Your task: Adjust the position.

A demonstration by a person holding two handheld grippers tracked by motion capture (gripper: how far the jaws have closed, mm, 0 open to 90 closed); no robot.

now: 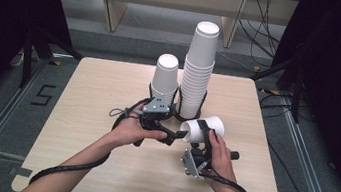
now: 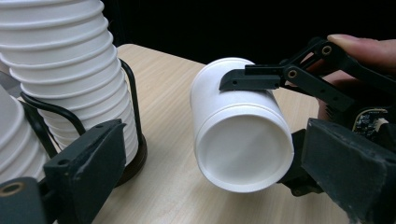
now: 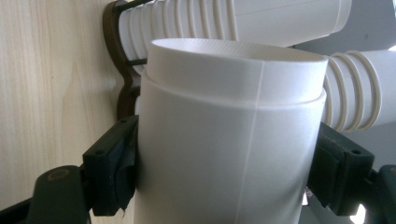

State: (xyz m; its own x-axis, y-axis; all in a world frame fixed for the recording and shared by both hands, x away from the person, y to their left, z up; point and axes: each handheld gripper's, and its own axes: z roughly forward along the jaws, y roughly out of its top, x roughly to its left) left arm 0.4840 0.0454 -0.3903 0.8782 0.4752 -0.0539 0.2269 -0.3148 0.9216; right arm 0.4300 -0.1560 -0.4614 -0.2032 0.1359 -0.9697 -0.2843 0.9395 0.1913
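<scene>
While the right hand-held gripper (image 1: 202, 131) clamps a white paper cup (image 1: 203, 127) lying sideways above the pale wooden desk (image 1: 78, 128), the left hand-held gripper (image 1: 179, 136) stands wide, empty, at its base.

One readable mark: large dark digit "5" (image 1: 43, 94), on grey floor, at about 9 o'clock from worktop (image 1: 109, 87), just off its left edge. Nothing printed on white paper cups (image 1: 198, 64). No legible label or brand elsewhere; circuit board markings too small to read.
</scene>
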